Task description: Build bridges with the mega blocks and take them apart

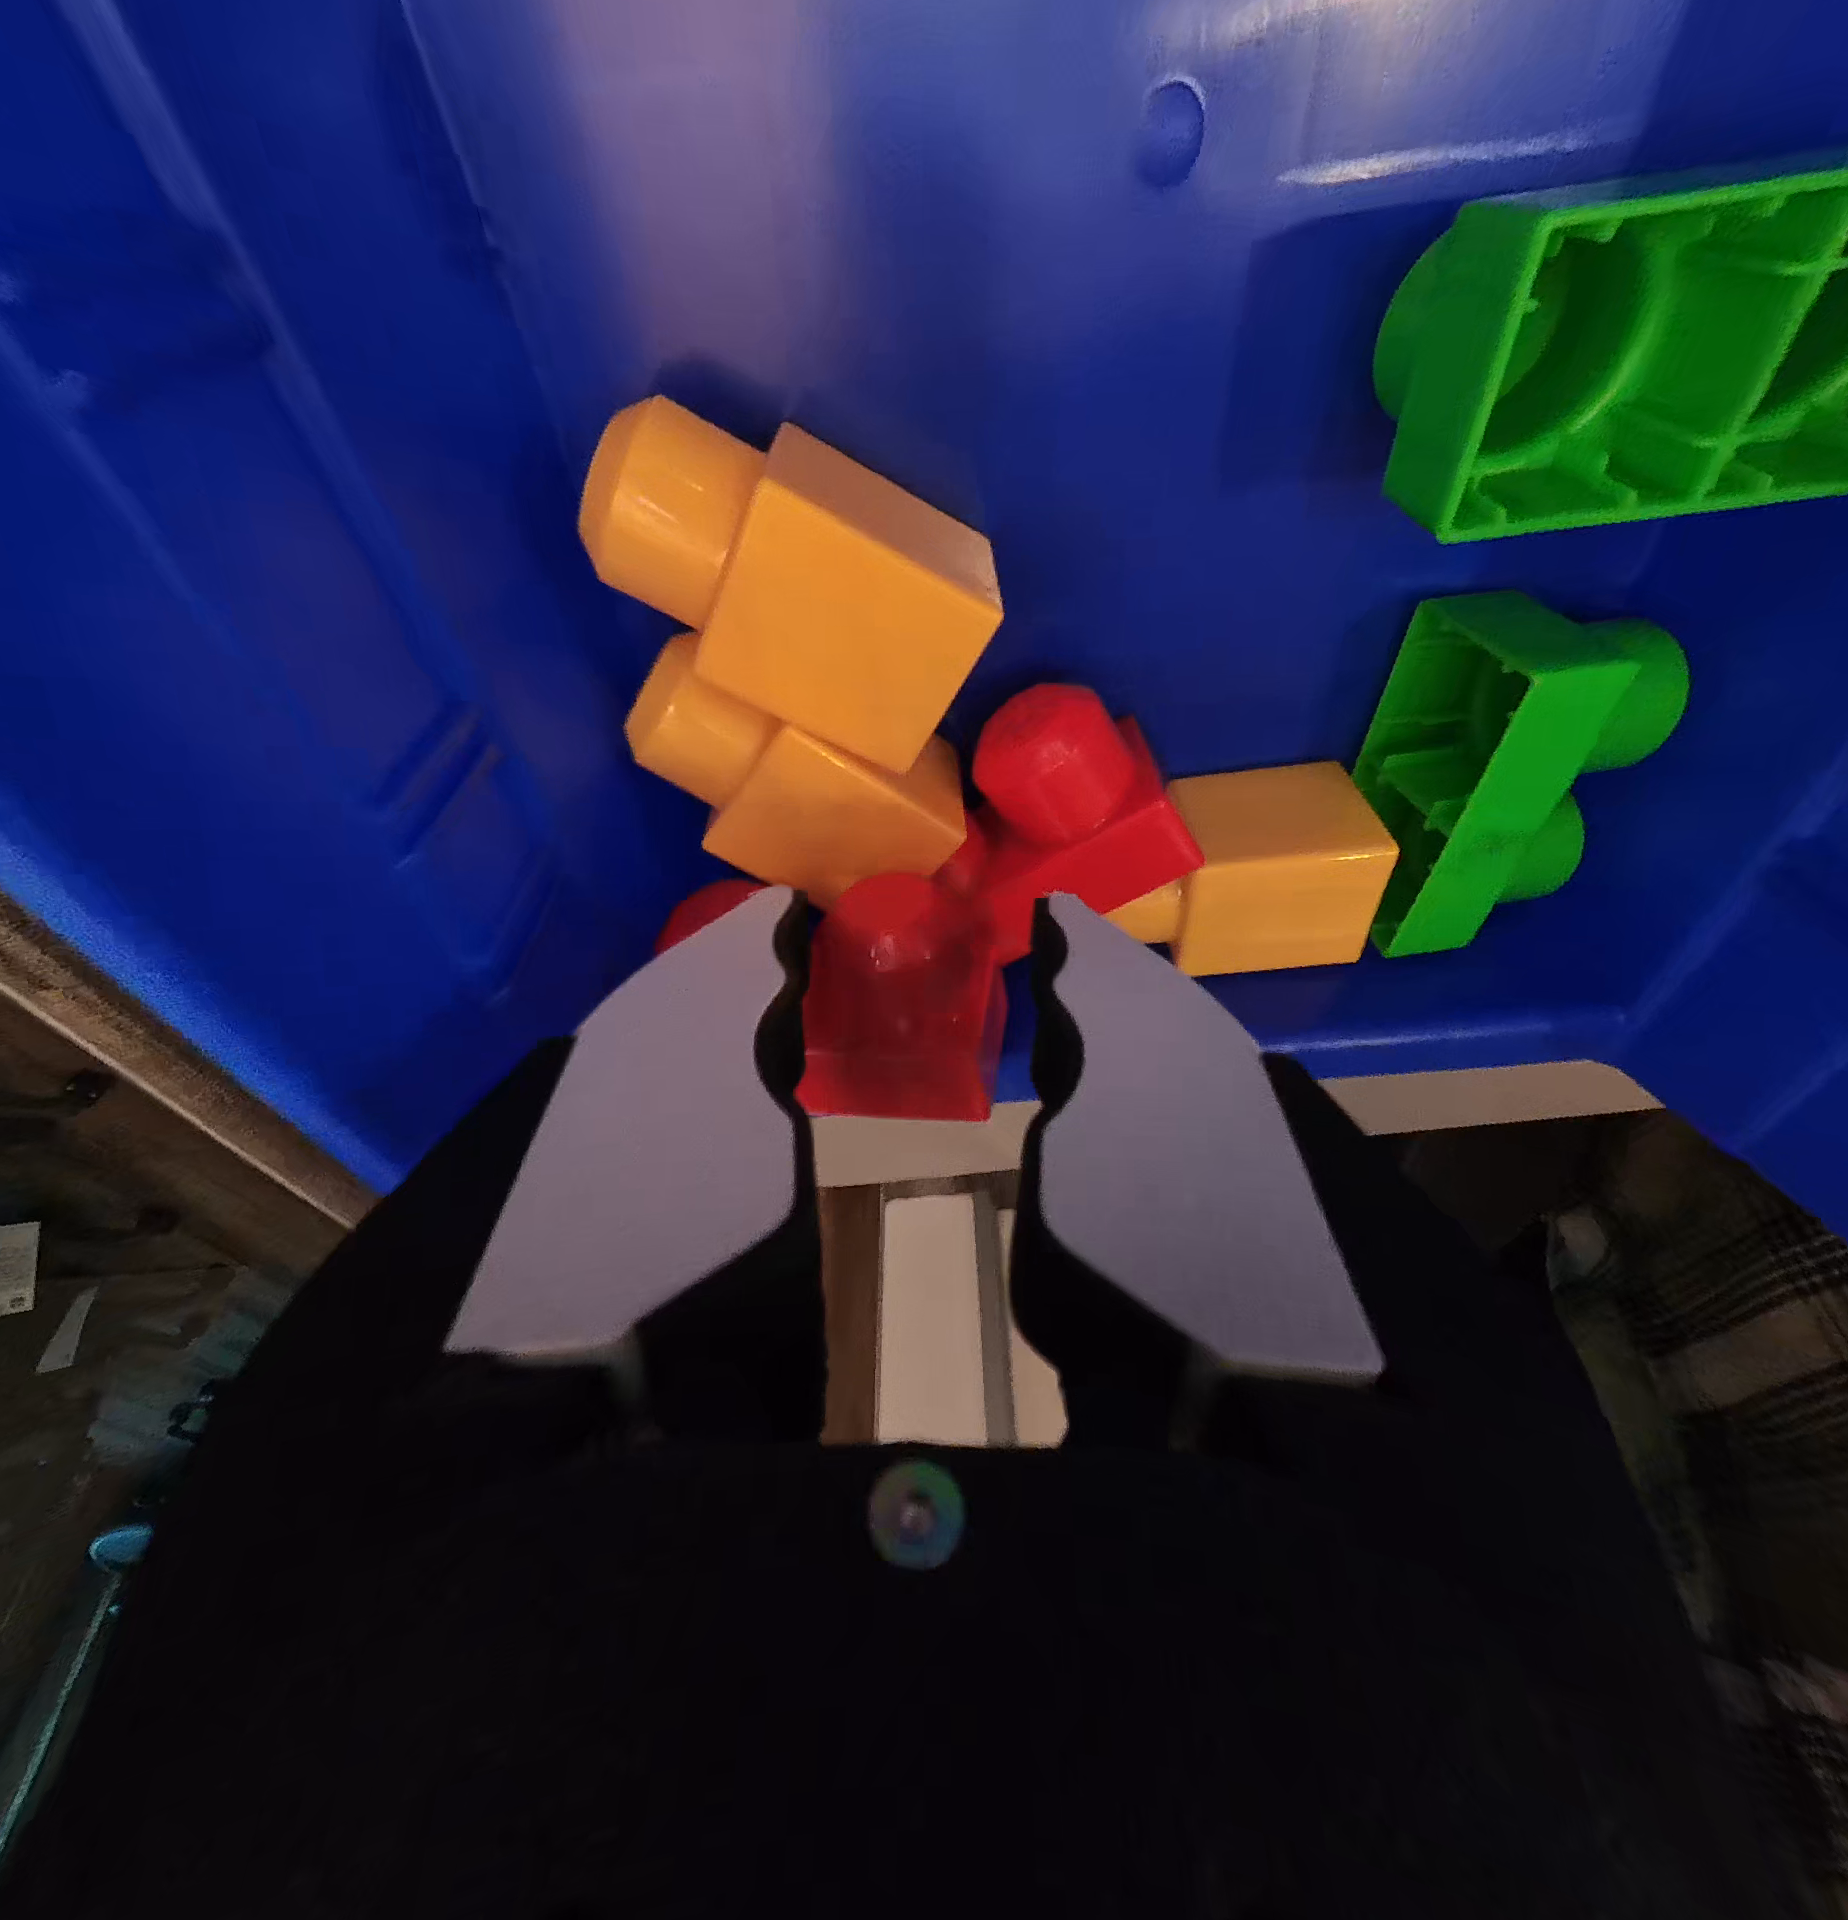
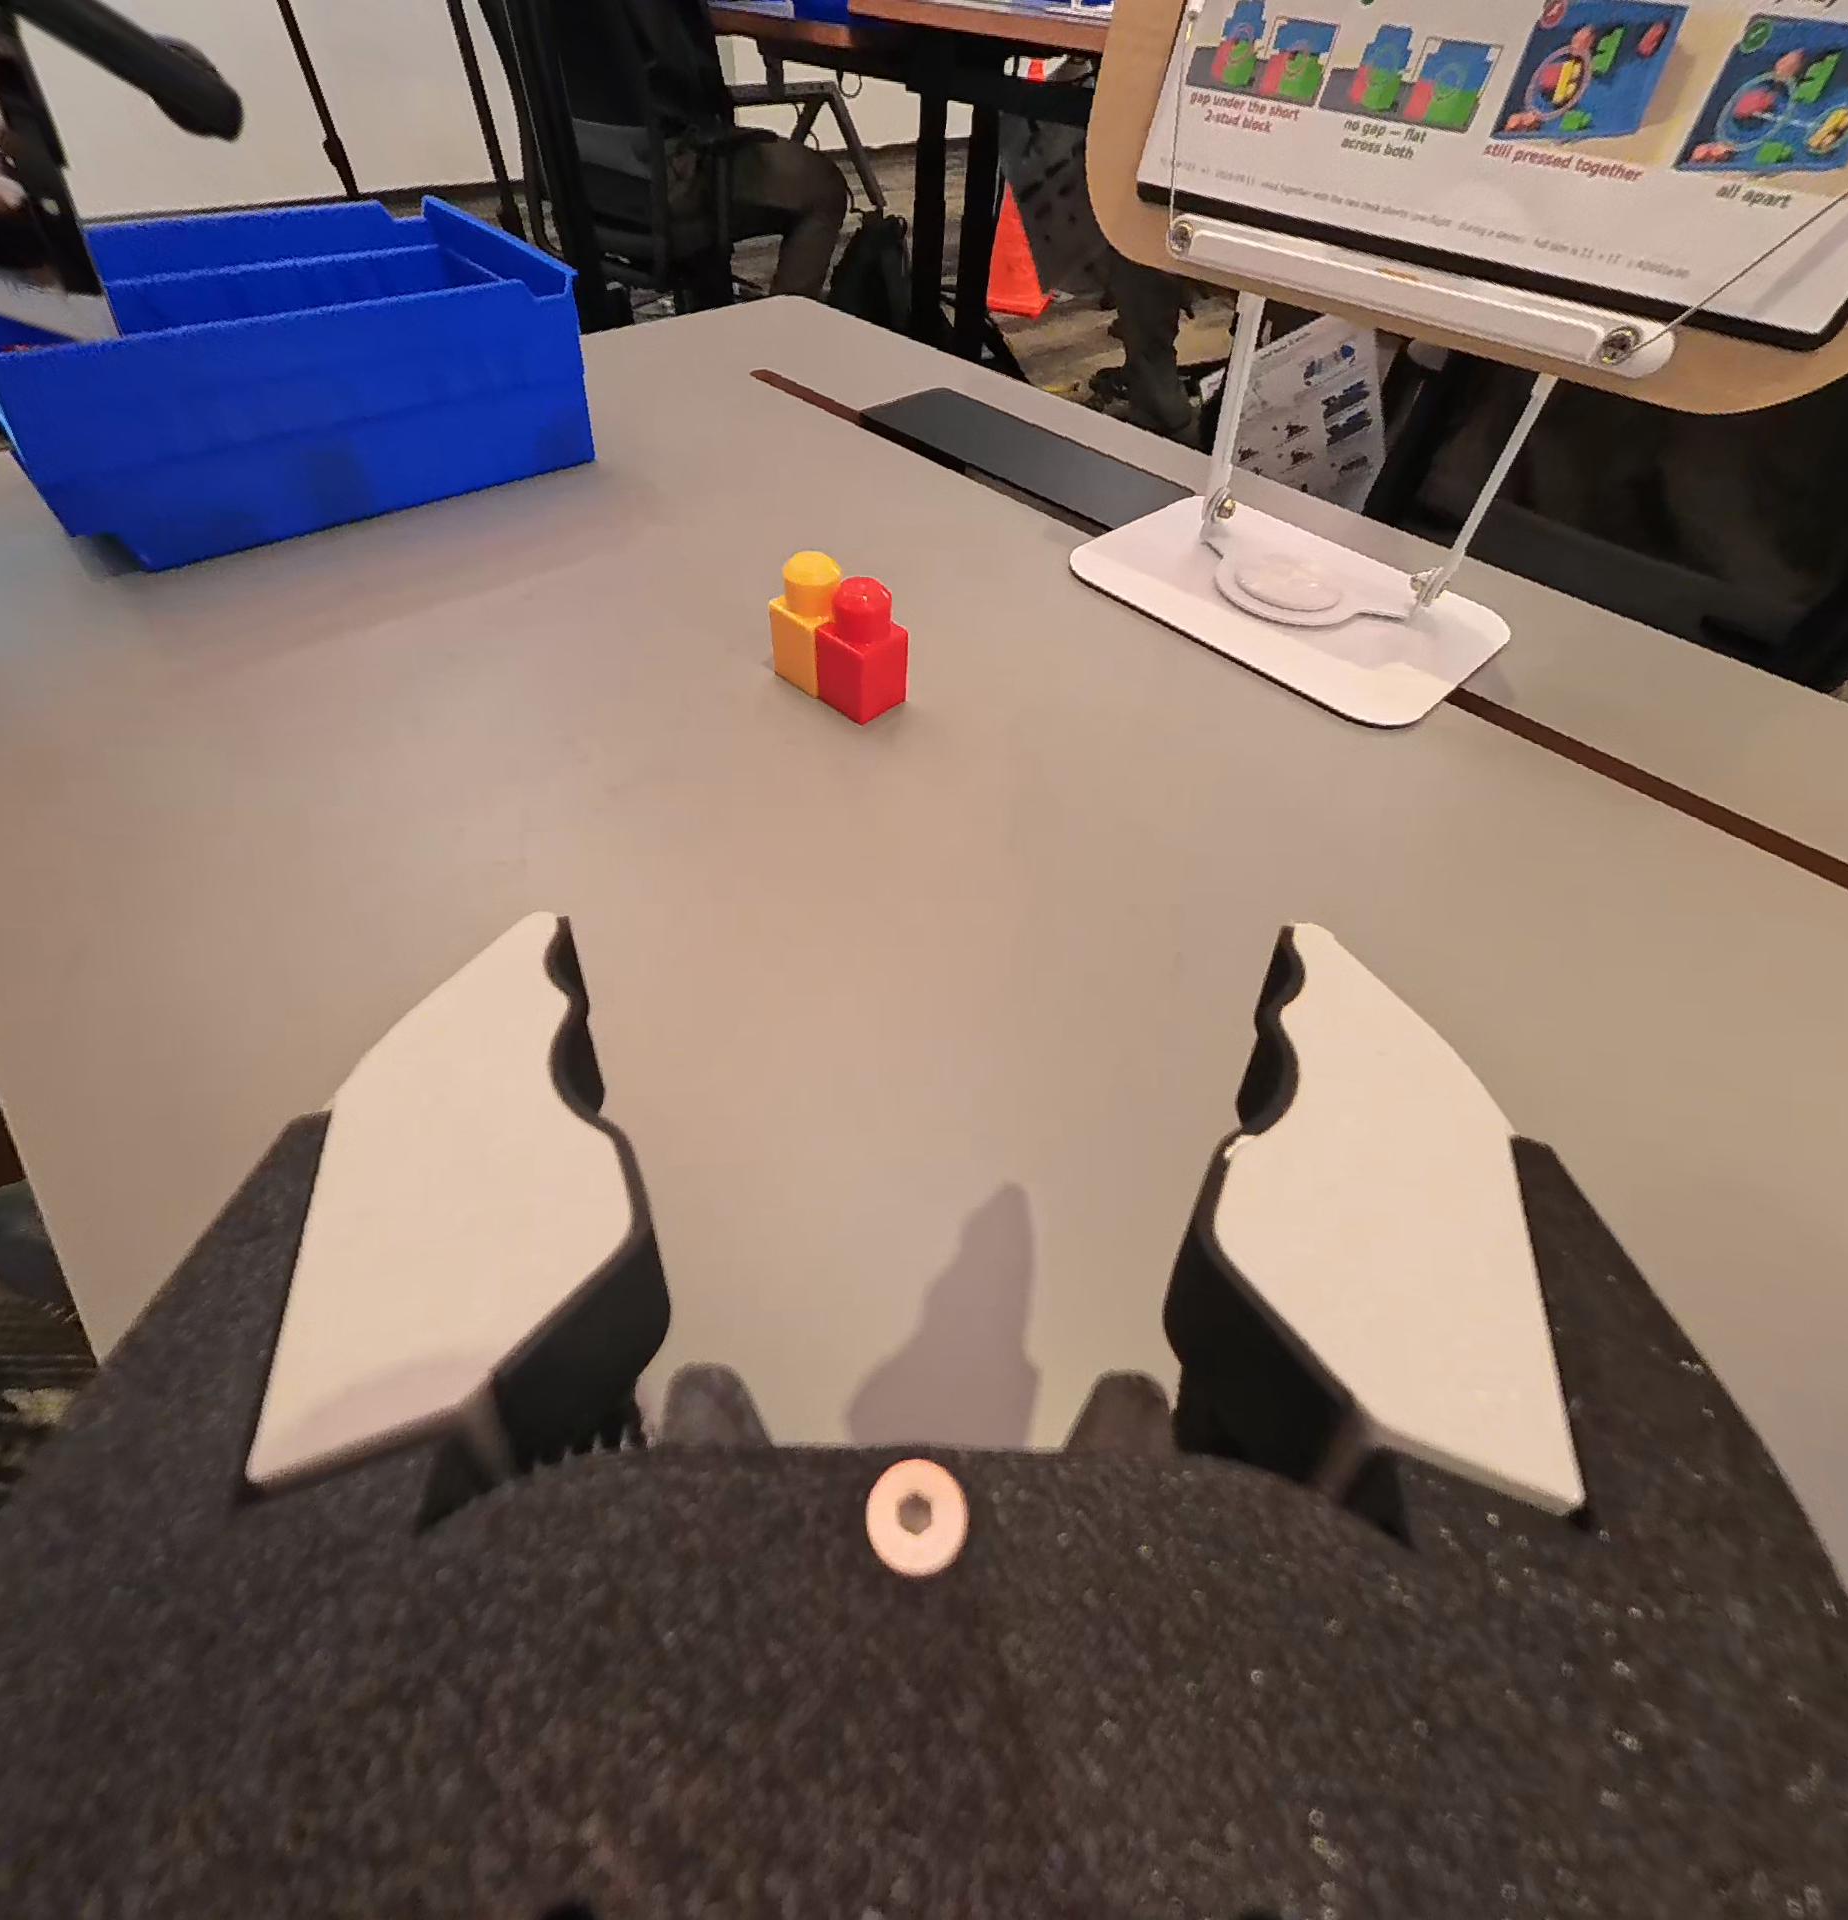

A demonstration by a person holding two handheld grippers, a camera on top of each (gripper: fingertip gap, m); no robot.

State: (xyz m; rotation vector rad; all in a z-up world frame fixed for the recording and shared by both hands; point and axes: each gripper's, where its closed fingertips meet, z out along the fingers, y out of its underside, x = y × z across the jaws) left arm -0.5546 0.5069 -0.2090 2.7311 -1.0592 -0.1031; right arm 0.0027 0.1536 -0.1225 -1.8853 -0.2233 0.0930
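Left gripper [image 1: 915, 914] reaching into the blue bin [image 1: 1003, 260], fingers narrowly parted around a red single-stud block [image 1: 899, 1018]. Whether the pads actually press on the block or merely flank it: cannot tell; a thin dark gap shows on each side. Block lying at the near edge of the bin floor, stud pointing away from the camera.

Loose blocks clustered on the bin floor just beyond the fingertips:
- second red block [image 1: 1081, 795], tipped, touching the first
- two orange blocks [image 1: 847, 592] stacked askew, to the left of centre
- third orange block [image 1: 1278, 868] to the right, end against a green block [image 1: 1491, 779] lying on its side
- larger green block [image 1: 1647, 353] near the far right wall, hollow underside facing the camera

Right gripper [image 2: 925, 997] held above the grey table [image 2: 380, 831], fingers spread wide, nothing between them.

On the table, near its middle: orange block [image 2: 795, 634] and red block [image 2: 863, 655] standing upright side by side, touching, studs up. Blue bin [image 2: 296, 416] at the far left corner of the table. White stand [image 2: 1294, 613] with an instruction board [image 2: 1522, 156] at the far right edge. Black flat panel [image 2: 1024, 457] set into the table surface, between bin and stand.
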